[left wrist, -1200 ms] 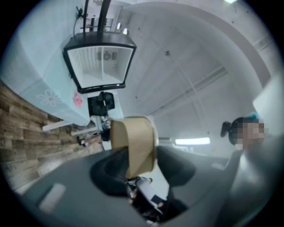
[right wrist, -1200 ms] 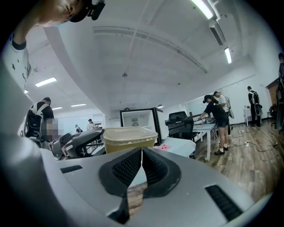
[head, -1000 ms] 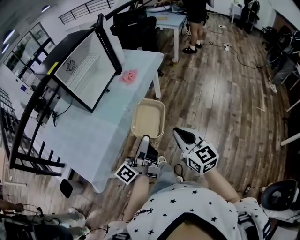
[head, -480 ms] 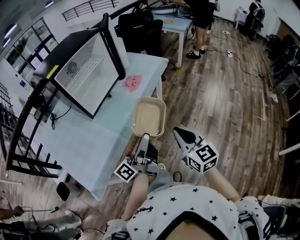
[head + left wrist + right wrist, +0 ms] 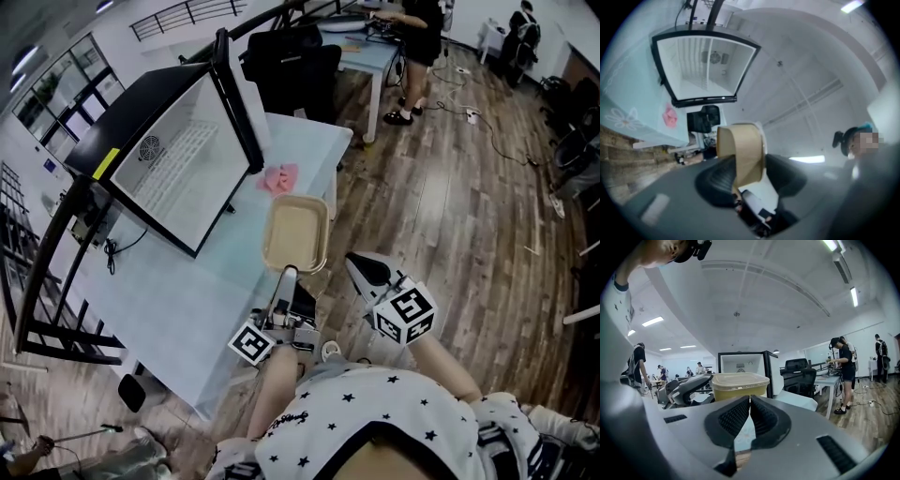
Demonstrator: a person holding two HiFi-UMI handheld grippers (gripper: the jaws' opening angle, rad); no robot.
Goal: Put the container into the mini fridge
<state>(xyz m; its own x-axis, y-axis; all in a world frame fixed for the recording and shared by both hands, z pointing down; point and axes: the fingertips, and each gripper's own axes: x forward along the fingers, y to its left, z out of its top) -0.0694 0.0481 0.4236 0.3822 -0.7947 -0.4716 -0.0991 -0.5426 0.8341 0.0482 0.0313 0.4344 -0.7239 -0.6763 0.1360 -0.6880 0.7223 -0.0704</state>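
The container is a shallow beige tub with a clear lid. My left gripper is shut on its near rim and holds it level over the near edge of the light-blue table. In the left gripper view the container stands between the two black pads, with the left gripper closed on it. The mini fridge stands on the table beyond, its door wide open and its white inside bare. My right gripper hovers just right of the container, shut and holding nothing. The right gripper view has the right gripper, the container and the fridge.
A pink cloth-like lump lies on the table by the fridge's open front. A black office chair stands behind the table. A person stands at another desk at the back. Wooden floor spreads to the right.
The table and fridge have drawn nearer and slid right in the head view. The container now hangs over the table's edge. Both grippers keep the same hold.
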